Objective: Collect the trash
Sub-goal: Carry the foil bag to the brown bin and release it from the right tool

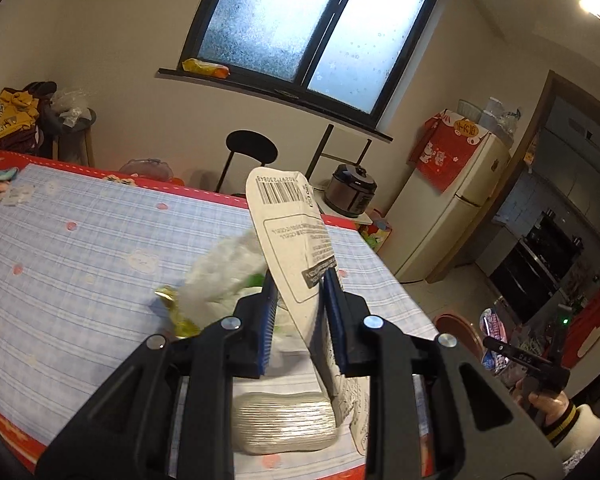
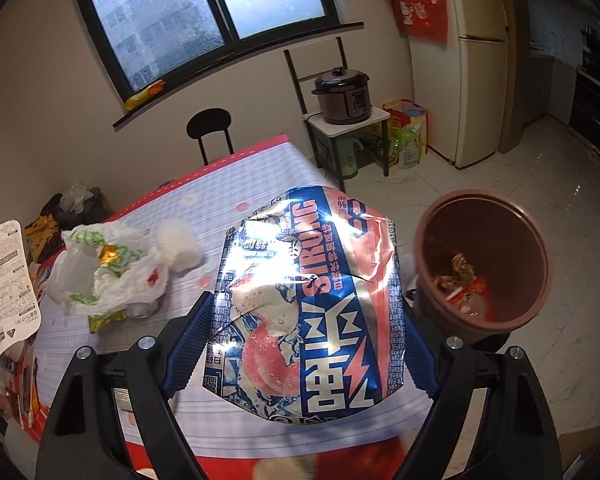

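Left gripper (image 1: 298, 312): fingers narrow, pinching a white paper wrapper (image 1: 290, 232) that stands up mid-frame.
Desk (image 1: 80, 248): checked cloth; a crumpled plastic bag (image 2: 108, 272) lies at centre-left of the right view.
Right gripper (image 2: 300, 344): fingers wide, clamping a crushed can (image 2: 304, 296) between them, low centre.
Bin (image 2: 484, 264): brown, right of the can, holding scraps.

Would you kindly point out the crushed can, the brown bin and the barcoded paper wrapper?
crushed can (image 2: 304, 300), right wrist view, middle of its flattened printed face.
brown bin (image 2: 428, 240), right wrist view, left inner wall.
paper wrapper (image 1: 288, 232), left wrist view, white panel below the barcode.
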Motion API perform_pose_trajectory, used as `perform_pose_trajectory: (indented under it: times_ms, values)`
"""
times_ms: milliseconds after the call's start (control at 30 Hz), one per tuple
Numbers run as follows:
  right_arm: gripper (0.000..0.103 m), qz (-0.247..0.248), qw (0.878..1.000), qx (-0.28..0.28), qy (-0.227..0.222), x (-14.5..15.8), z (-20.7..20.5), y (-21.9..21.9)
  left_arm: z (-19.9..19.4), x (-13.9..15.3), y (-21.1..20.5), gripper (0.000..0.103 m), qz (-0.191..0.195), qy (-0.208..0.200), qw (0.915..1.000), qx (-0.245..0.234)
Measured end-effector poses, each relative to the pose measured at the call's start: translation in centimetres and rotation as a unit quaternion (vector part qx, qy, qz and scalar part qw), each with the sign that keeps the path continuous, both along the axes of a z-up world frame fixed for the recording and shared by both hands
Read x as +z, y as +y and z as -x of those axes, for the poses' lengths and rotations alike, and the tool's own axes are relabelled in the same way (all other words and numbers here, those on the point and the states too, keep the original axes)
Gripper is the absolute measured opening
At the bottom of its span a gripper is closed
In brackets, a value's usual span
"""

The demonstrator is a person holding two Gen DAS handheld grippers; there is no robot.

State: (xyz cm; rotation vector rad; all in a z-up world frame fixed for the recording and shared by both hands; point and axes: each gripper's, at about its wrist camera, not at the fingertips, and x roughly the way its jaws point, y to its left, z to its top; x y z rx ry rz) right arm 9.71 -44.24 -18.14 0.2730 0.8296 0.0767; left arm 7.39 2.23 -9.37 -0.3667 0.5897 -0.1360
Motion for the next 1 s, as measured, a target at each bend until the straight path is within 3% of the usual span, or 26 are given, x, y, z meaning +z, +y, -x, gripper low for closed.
perform_pose_trajectory:
  times_ms: [233,500,633,733,1000]
  values:
    - [0.084,-0.001,0.999,-0.035,-0.01,0.1,-2.4,-10.7,-2.2,0.6,-8.8,0.027,-0.001,0.002,1.0,-0.003]
    - [0.084,-0.001,0.998,-0.068,-0.009,-0.4,-6.7,-19.5,-3.2,1.0,-14.1,0.027,-0.005,0.01,0.9999,-0.002]
    - [0.085,0.0,0.997,-0.082,-0.01,-0.6,-8.4,-21.6,-3.7,1.2,-15.5,0.027,-0.017,0.015,0.9998,-0.003]
    - [0.093,-0.007,0.996,-0.085,-0.018,-0.5,-9.3,-22.4,-4.0,1.4,-16.4,0.027,-0.025,0.016,0.9995,-0.008]
    - [0.098,-0.016,0.995,-0.089,-0.042,1.0,-7.8,-23.0,-5.3,1.8,-20.5,0.027,-0.04,0.014,0.9977,-0.053]
